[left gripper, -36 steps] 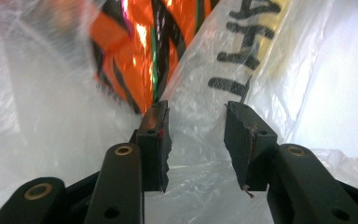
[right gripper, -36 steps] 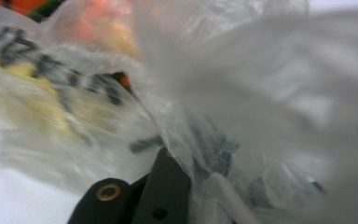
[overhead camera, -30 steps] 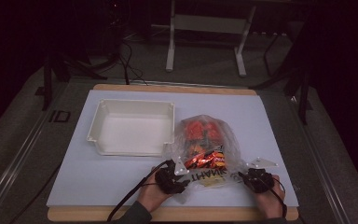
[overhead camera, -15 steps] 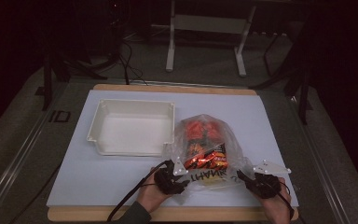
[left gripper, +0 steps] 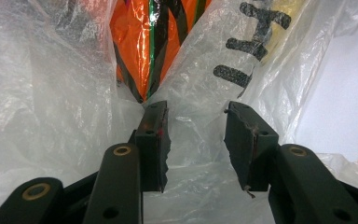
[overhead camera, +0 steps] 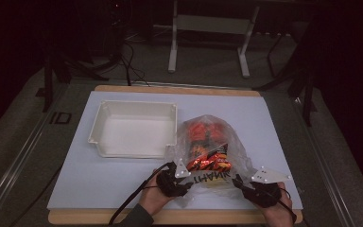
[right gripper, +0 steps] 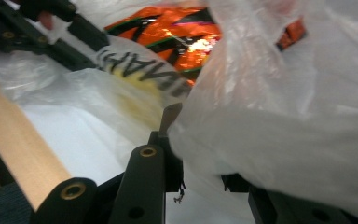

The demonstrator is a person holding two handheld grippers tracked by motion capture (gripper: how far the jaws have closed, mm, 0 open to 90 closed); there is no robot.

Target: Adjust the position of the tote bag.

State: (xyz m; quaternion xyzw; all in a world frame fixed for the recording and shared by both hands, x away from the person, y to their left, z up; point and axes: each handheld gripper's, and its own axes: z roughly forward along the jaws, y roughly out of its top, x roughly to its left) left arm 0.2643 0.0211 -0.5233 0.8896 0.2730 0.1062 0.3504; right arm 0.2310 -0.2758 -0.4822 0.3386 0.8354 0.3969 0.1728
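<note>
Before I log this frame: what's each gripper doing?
Left gripper: open, plastic bag film between its jaws.
Right gripper: cannot tell; bag drapes over it.

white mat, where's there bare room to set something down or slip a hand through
Free: the white mat right of the plastic bag, the strip behind the white tray, and left of the tray. Crowded: the near edge, where the left gripper and right gripper meet the bag.

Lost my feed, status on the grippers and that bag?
Left gripper open, bag film between jaws. Right gripper at plastic bag edge, grip unclear. Orange packets inside. White bin beside, nothing blocking.
</note>
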